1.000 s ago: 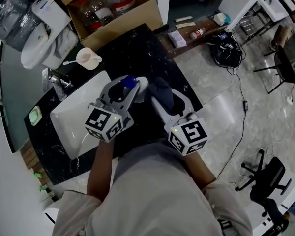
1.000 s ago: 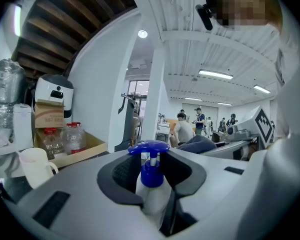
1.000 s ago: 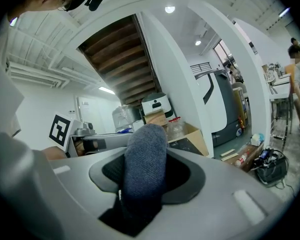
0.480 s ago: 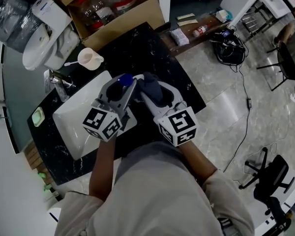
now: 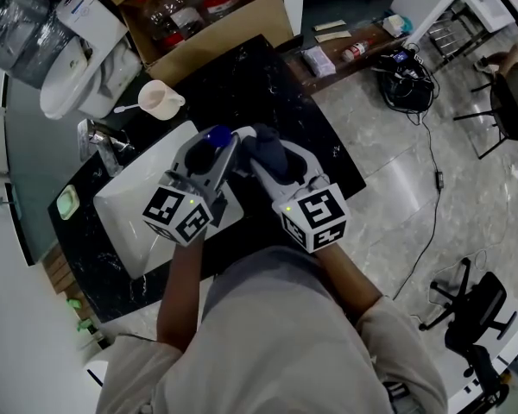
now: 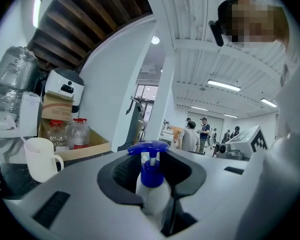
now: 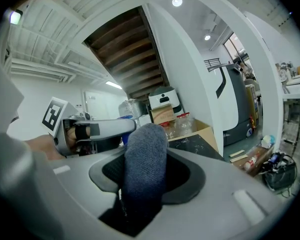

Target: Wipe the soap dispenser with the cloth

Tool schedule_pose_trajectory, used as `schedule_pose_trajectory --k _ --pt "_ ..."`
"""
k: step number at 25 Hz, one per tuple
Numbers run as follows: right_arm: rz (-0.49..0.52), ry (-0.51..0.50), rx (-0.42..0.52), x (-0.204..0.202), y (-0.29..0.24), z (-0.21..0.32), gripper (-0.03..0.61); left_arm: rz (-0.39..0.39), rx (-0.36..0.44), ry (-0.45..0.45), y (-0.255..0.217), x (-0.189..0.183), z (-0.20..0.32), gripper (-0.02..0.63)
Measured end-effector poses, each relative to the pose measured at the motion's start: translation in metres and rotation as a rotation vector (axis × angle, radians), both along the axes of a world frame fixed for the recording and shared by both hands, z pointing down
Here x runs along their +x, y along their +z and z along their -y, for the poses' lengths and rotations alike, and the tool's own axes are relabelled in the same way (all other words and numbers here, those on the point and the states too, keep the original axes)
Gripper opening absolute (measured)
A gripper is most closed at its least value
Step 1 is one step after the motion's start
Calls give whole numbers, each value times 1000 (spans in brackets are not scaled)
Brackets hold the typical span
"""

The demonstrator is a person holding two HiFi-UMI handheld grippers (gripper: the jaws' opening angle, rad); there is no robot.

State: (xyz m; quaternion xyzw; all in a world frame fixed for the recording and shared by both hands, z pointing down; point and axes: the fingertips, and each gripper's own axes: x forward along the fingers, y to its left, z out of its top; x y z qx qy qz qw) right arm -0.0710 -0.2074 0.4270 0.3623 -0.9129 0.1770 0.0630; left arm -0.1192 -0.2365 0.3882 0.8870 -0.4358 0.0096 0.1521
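The soap dispenser, a white bottle with a blue pump, stands upright between the pads of my left gripper, which is shut on its body. From above, the blue pump shows over the sink's right edge, inside the left gripper. My right gripper is shut on a grey-blue cloth that sticks up past its jaws. In the head view the cloth sits right beside the dispenser in the right gripper; I cannot tell whether they touch.
A white sink is set in the black marble counter, with a tap behind it. A white cup and an open cardboard box with bottles stand at the back. Cables lie on the floor to the right.
The right gripper has moved left with the cloth, closing the gap to the dispenser. The left gripper has kept its hold and rolled slightly.
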Motion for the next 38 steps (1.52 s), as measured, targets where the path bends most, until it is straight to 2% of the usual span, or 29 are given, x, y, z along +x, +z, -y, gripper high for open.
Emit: schedule_pose_trajectory --k 10,14,18,38 --pt "-22 -5 -36 0 18 -1 167 -20 4 -6 0 -4 1 115" --pt "-60 -10 -73 2 35 -2 167 3 5 -8 -1 -5 1 115" --pt "-78 -11 -99 4 49 -4 167 -9 13 -13 -1 -7 1 115" --pt "-143 -14 -161 7 80 -4 167 -2 12 -25 -1 -13 2 115"
